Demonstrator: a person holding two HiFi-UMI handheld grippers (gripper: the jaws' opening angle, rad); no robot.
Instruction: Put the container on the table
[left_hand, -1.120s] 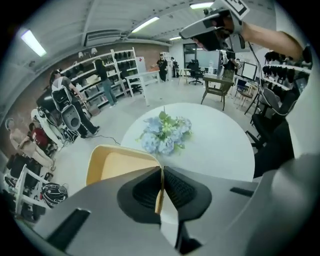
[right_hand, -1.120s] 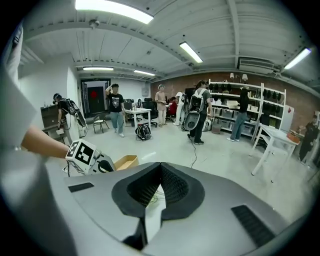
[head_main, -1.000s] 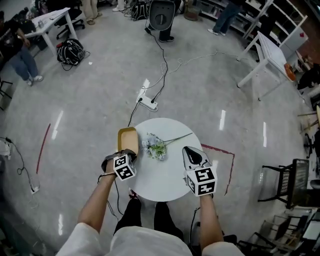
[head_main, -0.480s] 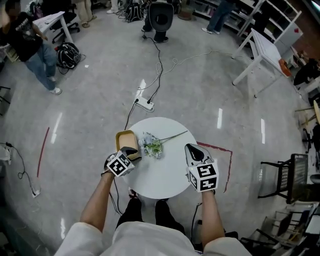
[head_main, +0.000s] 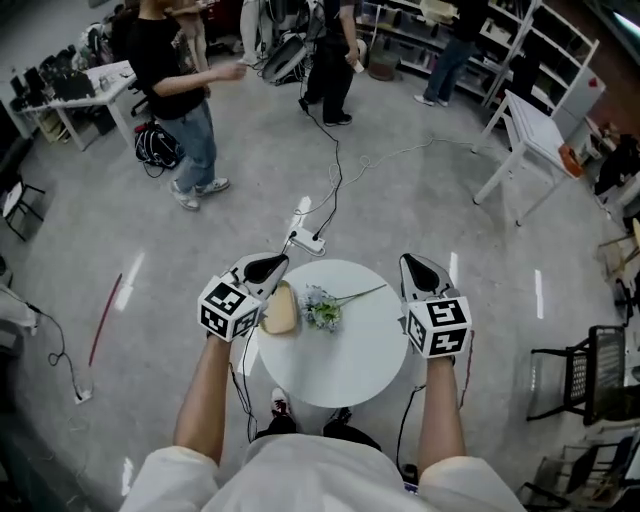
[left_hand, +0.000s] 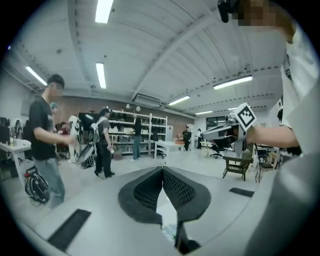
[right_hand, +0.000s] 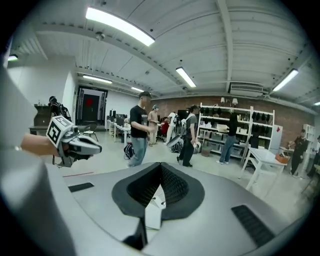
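Lying at the left edge of the round white table (head_main: 365, 372): the container (head_main: 282, 312), just beside a flower sprig (head_main: 324, 310); we hold the left gripper (head_main: 272, 264) near it, jaws together, empty; right gripper (head_main: 414, 264) likewise closed, empty; power strip (head_main: 305, 240) on the floor beyond.

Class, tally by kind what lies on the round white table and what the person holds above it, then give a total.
Yellow container: 1
Bunch of flowers: 1
Claws: 2, the left claw and the right claw
Total: 4
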